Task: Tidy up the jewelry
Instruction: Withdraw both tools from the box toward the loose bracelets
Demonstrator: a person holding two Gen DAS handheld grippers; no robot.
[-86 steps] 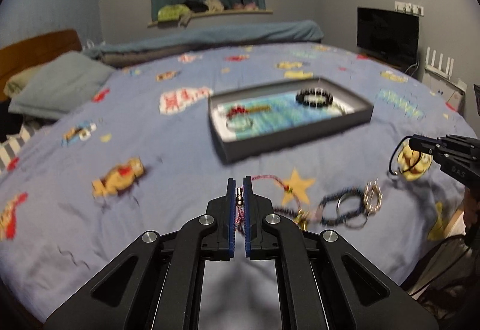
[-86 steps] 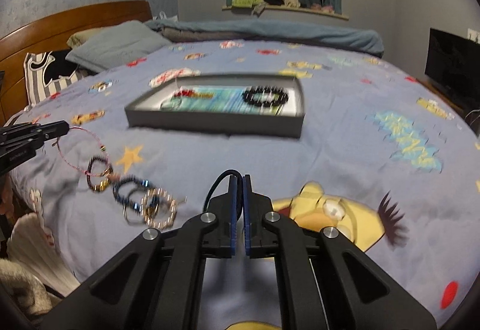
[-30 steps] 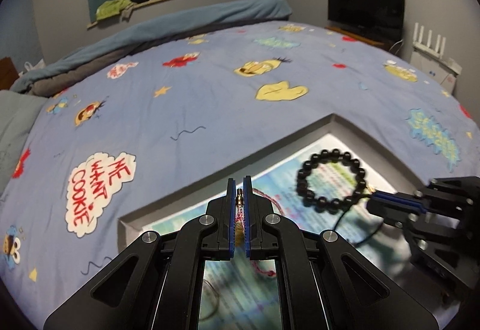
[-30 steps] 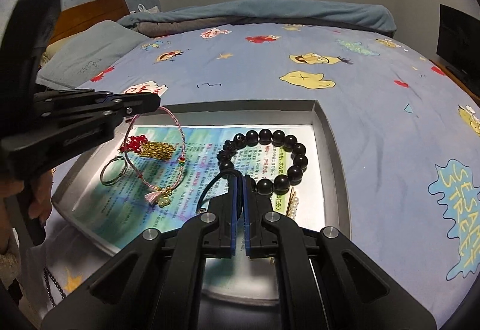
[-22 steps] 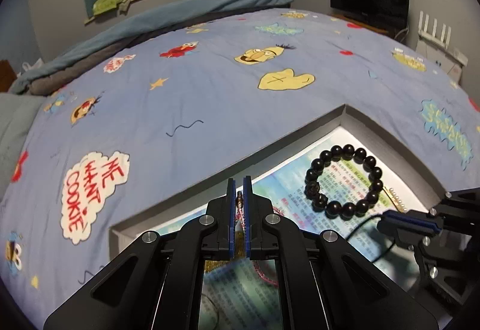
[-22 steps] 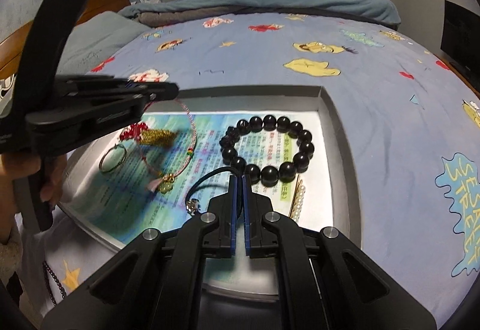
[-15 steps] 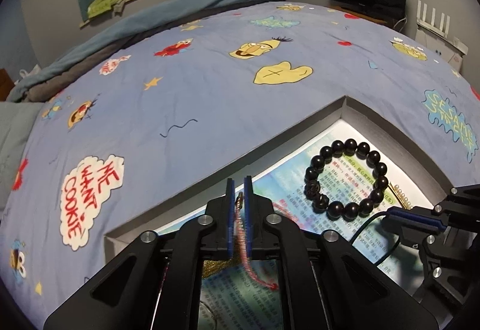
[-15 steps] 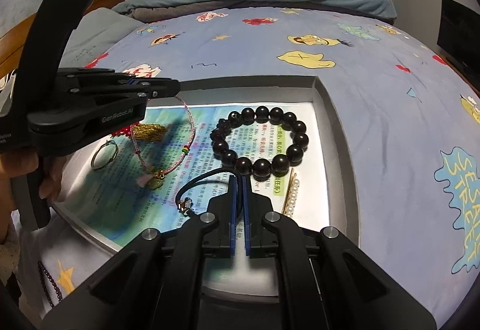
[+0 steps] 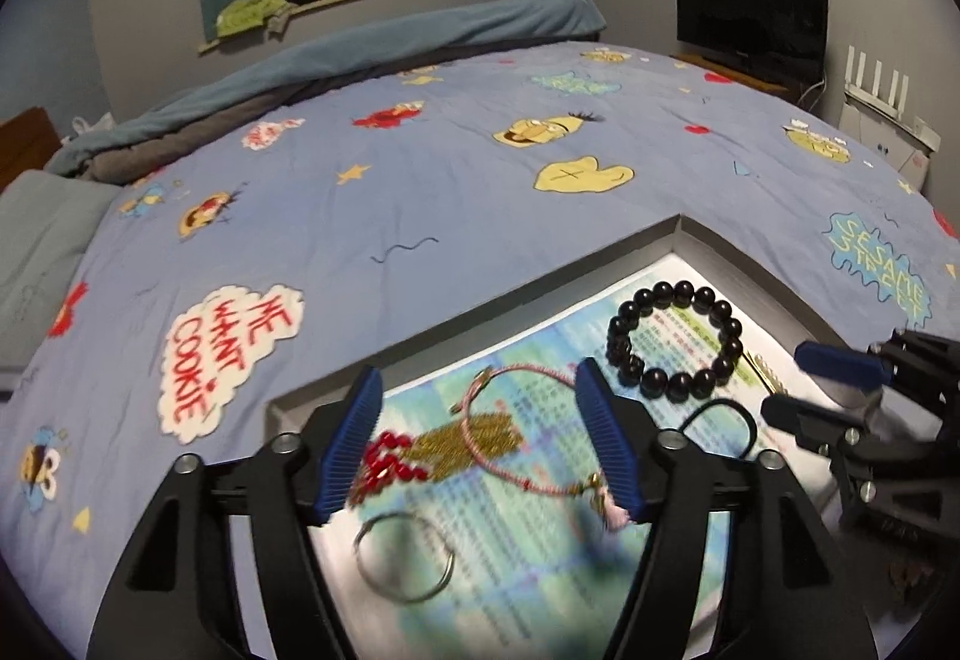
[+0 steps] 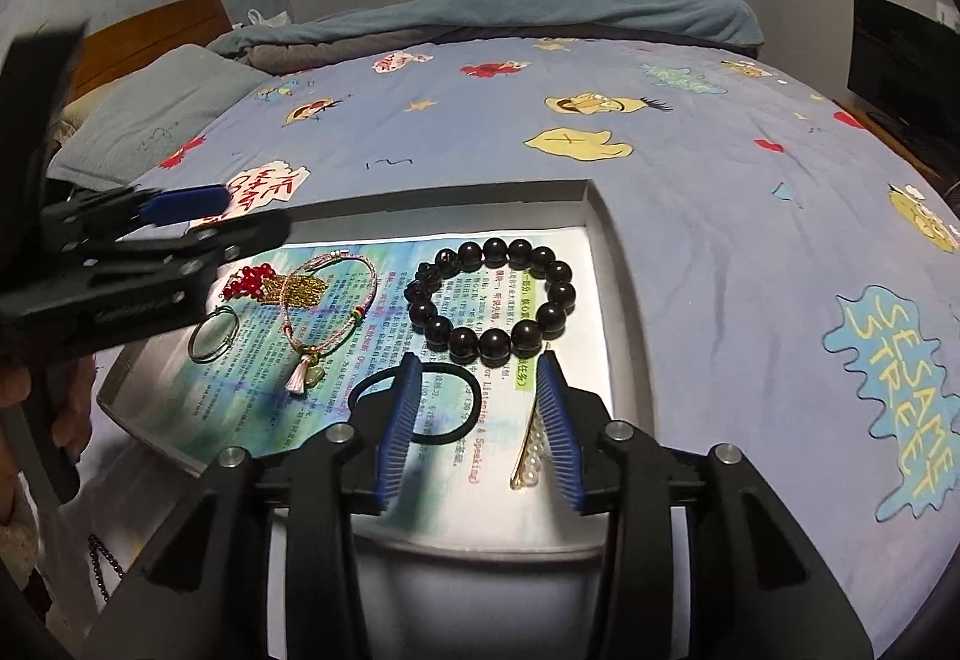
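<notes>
Pink cord bracelet (image 9: 516,438) and black hair tie (image 10: 420,408) lie in the tray (image 10: 624,300) on the bed; both grippers' jaws are opening, gripping nothing. Risk: withdrawing jaws may snag cords.

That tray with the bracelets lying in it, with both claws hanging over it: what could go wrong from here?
The pink cord bracelet lies across the gold chain and the red beads, so they might tangle. The black hair tie lies between the opening fingers of the right claw; pulling back could snag it. The pearl hairpin lies beside one of those fingers and could get knocked toward the edge of the tray.
</notes>
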